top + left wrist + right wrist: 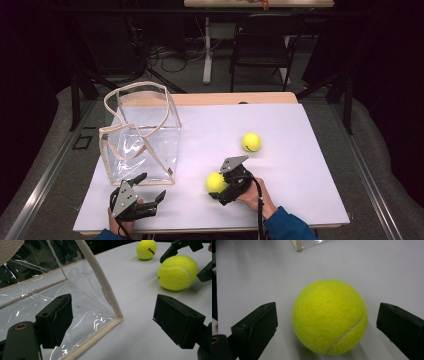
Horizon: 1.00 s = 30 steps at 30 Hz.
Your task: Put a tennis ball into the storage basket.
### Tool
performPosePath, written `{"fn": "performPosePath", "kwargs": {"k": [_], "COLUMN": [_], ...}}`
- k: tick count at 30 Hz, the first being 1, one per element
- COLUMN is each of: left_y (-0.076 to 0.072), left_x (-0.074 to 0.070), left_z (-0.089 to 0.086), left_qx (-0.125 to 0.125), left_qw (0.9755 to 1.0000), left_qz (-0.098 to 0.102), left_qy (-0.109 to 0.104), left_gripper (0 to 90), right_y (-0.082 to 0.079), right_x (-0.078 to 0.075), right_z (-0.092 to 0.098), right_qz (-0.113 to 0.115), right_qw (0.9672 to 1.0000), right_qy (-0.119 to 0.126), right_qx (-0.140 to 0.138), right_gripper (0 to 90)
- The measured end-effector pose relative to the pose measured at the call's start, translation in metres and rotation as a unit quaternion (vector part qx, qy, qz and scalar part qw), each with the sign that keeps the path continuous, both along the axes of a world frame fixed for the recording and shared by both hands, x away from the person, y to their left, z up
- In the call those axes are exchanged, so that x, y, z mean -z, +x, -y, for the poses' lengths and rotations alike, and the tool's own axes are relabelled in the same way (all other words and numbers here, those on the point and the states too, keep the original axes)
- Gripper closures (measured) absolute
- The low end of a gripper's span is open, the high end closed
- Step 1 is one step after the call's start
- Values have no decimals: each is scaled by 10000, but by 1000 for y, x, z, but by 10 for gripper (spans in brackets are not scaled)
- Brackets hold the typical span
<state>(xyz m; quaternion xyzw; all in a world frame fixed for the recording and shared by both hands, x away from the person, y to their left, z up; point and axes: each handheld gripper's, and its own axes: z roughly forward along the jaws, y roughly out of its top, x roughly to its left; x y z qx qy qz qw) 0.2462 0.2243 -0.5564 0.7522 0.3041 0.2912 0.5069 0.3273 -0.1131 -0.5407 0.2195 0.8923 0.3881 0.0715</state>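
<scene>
A yellow tennis ball [216,182] lies on the white table [300,195] between the jaws of my right gripper [220,184]. In the right gripper view the ball [329,316] has a gap to each pad, so that gripper [327,321] is open. A second tennis ball [251,142] rests farther back to the right. A clear bag with beige trim [142,135] stands upright at the left. My left gripper [152,185] sits open just in front of the bag's near corner [110,302], with nothing gripped between its pads [57,317].
The left gripper view shows both balls [178,272] [146,249] and the right gripper's jaws beyond the bag's edge. A chair [262,45] and table legs stand behind the table on the floor. The table's front edge runs just before both hands.
</scene>
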Motion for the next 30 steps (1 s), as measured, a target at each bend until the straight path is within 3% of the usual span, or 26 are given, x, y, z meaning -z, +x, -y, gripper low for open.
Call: {"fn": "performPosePath", "kwargs": {"k": [10, 15, 24, 30], "left_y": [0, 0, 0, -1], "left_x": [0, 0, 0, 0], "left_z": [1, 1, 0, 0], "left_qx": [-6, 9, -4, -9], "left_qw": [10000, 10000, 10000, 10000], "left_qz": [-12, -13, 4, 6], "left_qy": [3, 3, 10, 0], "left_gripper": [157, 157, 157, 157], "right_y": [1, 1, 0, -3], "right_x": [5, 6, 4, -3], "right_z": [-2, -2, -2, 0], "right_qz": [-50, -93, -7, 108], "right_qw": [9998, 9998, 9998, 9999], "right_qy": [-172, -182, -218, -66], "right_qx": [65, 84, 33, 16], "right_gripper": [149, 246, 255, 256]}}
